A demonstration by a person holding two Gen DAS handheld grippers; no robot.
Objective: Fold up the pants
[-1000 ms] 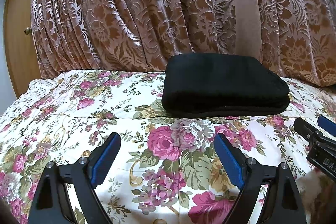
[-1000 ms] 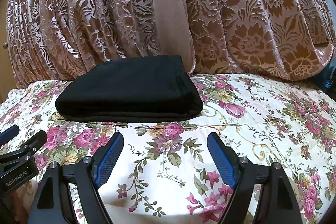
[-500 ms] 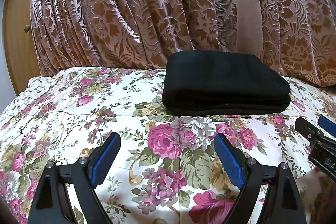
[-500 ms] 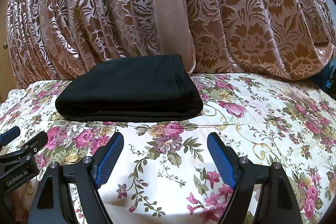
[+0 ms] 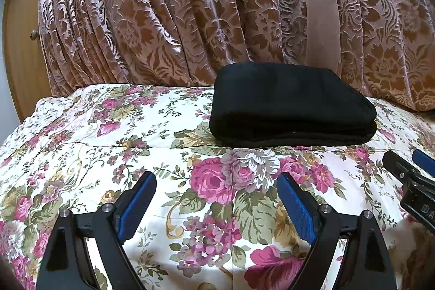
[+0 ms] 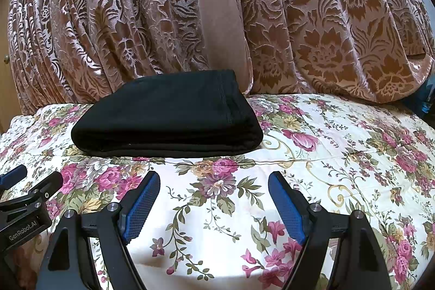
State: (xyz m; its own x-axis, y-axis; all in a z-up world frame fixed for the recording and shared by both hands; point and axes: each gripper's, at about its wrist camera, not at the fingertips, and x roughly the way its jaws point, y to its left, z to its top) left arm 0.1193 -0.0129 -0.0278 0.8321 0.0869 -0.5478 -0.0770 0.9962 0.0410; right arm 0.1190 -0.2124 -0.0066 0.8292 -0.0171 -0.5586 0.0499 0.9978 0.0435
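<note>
Two grippers: your left gripper (image 5: 216,204) and right gripper (image 6: 214,203) both hover low over the floral bedspread (image 5: 114,132), side by side, each with its blue-padded fingers spread wide and nothing between them.

Pants: the black pants (image 5: 291,105) lie ahead of both grippers on the bedspread, already a compact stack of several layers, its far side close against the brown patterned curtain (image 5: 163,12).

Long axis: the bundle runs left to right across your view, its layered edge facing you.

Direction from fingers: from the left gripper the bundle sits forward and to the right; from the right gripper, the pants (image 6: 168,118) sit forward and to the left. So the bundle lies between the two grippers, apart from both, with a strip of bedspread between pads and cloth.

Nearer hand: hard to call. The offset looks about equal, though the right gripper's left finger (image 6: 141,205) lines up a little closer under the bundle's near edge.

Each other: you can see the neighbouring gripper's tip at the edge of each view, near but not touching.

Progress: judged from the tidy stack, the folding looks done or nearly so; at most a last squaring-up remains.

Risk: any further nudge from one side alone could slide the top layers askew.
</note>
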